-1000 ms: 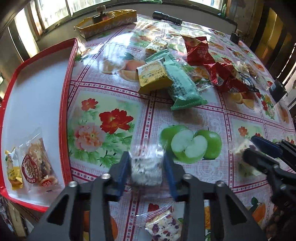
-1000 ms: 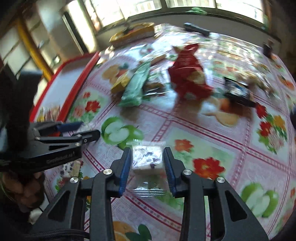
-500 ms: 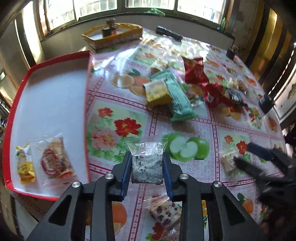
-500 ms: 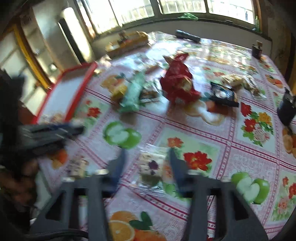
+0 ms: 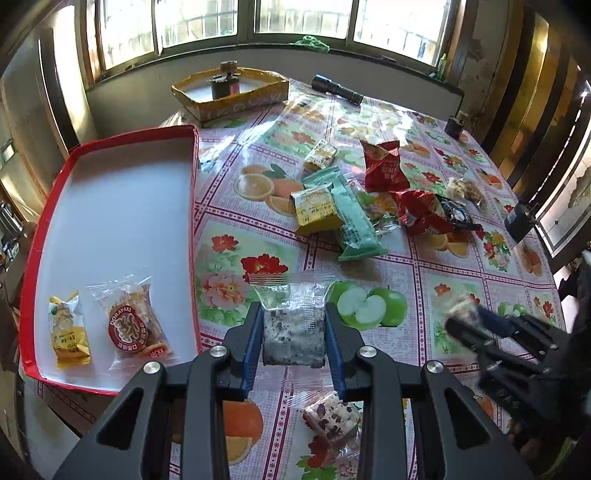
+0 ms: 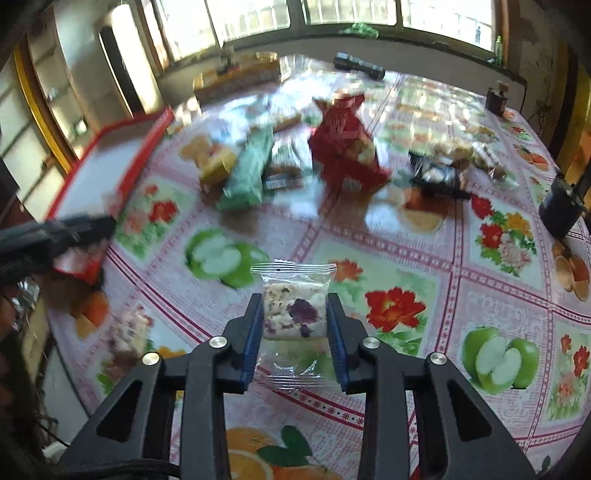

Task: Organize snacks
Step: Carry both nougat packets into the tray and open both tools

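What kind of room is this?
Probably a room in someone's home: a table with a fruit-and-flower plastic cloth stands under a row of windows, strewn with snack packets, with a red tray beside them.

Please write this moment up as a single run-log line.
left gripper: shut on dark-speckled nougat | right gripper: shut on purple-spotted nougat | red tray: two snacks | pile: unsorted

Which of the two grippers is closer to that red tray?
Left. The left gripper, shut on a dark-speckled snack, hangs just beside the red tray. The right gripper, holding its own snack, is farther across the table.
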A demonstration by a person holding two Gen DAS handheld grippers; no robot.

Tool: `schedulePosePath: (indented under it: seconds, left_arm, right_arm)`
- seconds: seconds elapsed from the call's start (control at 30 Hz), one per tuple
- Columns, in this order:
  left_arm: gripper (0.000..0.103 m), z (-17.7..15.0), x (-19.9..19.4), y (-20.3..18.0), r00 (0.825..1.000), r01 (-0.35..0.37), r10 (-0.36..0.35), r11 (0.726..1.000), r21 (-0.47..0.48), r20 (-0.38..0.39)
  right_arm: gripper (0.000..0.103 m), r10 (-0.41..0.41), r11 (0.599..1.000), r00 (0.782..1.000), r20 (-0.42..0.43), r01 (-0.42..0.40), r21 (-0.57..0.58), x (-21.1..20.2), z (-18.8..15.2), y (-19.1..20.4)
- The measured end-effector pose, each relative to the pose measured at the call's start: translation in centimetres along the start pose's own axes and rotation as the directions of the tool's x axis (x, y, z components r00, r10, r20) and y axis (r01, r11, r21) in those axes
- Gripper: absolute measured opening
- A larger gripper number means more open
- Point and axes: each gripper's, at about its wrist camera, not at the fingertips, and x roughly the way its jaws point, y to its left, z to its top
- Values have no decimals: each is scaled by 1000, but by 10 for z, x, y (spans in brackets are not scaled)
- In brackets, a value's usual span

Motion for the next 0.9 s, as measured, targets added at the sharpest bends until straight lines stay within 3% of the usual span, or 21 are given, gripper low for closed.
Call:
schedulePosePath:
  seconds: [0.3, 0.53, 0.9]
  left_arm:
    - [31, 2, -12, 9, 999, -23, 24, 1000, -19, 33]
    - [31, 3, -23, 22, 996, -63, 66, 997, -39, 63]
    - [31, 5, -24, 54, 990, -117, 125, 988, -102, 71]
  right_arm:
    - [35, 139, 988, 982, 125, -146, 49, -35, 29, 9]
    - [35, 210, 977, 970, 120, -213, 11, -31, 39, 33]
    - [35, 257, 966, 960, 106, -253, -56, -24, 49, 68]
